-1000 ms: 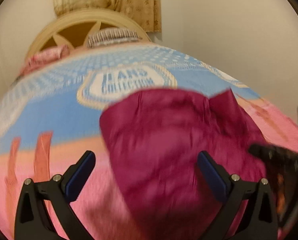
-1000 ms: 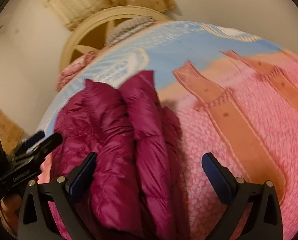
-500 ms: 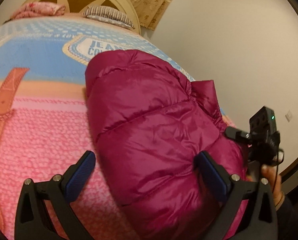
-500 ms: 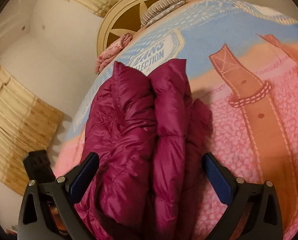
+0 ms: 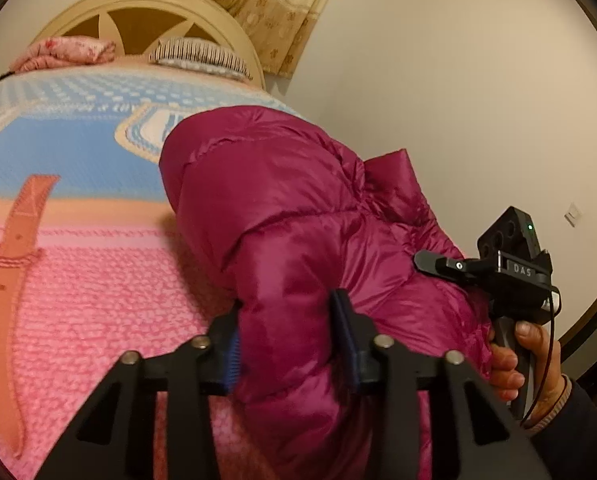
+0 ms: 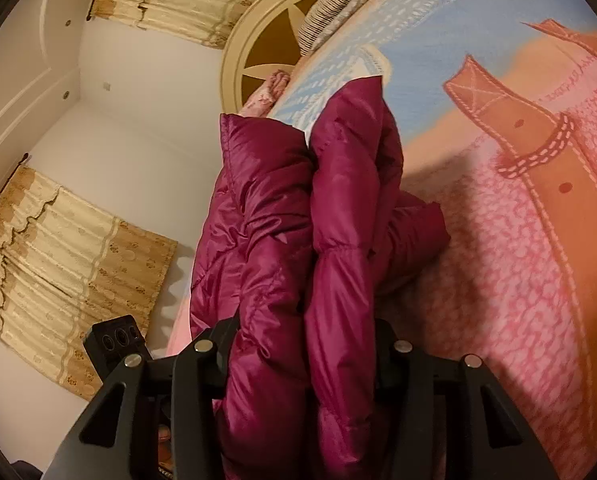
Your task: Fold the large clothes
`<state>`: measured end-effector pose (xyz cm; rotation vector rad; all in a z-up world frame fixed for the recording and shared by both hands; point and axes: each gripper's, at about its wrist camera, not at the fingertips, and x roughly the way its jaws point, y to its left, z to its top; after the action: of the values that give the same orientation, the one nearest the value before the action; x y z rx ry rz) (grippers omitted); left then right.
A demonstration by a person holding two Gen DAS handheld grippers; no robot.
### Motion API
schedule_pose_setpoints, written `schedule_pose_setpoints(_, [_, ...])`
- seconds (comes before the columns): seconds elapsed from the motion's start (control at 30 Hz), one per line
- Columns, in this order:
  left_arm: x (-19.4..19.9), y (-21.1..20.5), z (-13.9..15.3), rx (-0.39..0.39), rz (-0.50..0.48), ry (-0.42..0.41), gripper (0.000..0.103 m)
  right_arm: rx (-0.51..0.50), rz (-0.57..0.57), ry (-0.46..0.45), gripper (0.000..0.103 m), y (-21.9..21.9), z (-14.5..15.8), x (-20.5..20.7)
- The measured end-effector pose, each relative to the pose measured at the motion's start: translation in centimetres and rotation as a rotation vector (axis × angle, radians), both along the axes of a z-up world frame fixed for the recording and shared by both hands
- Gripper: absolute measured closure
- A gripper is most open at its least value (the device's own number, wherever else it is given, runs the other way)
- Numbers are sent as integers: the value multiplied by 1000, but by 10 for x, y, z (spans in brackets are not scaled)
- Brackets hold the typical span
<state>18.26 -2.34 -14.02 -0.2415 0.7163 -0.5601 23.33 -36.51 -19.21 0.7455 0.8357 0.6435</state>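
A magenta puffer jacket lies bunched on the bed near its right edge. My left gripper has a thick fold of the jacket's near hem between its blue pads, which press on it as the jaws are closing. In the right wrist view the jacket stands in two padded ridges, and my right gripper grips both at the near end, its jaws closing too. A hand holds the right gripper's handle at the jacket's right side.
The bed carries a pink, orange and blue blanket printed with belt straps. At its head stand a cream round headboard, a striped pillow and a pink pillow. Beige curtains hang on white walls beside the bed.
Both grippers stood wide open around the jacket before; now both have narrowed onto its folds. The left gripper has moved in closer to the near hem and both views have tilted.
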Motion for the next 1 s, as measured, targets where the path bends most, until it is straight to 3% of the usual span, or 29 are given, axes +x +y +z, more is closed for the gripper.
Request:
schedule_pose_setpoints(0.37, [-58,67,45,45,152,-95,64,19,142,-91,57,84,47,-11])
schedule_pose_setpoints(0.6, [-81,129,60,89,290,-115,64,44,274,-100,57,169,54,-5])
schedule_pose_setpoints(1.0, [-104,196,68,193,457,-114,64,55,441,-89,57,288,50,8])
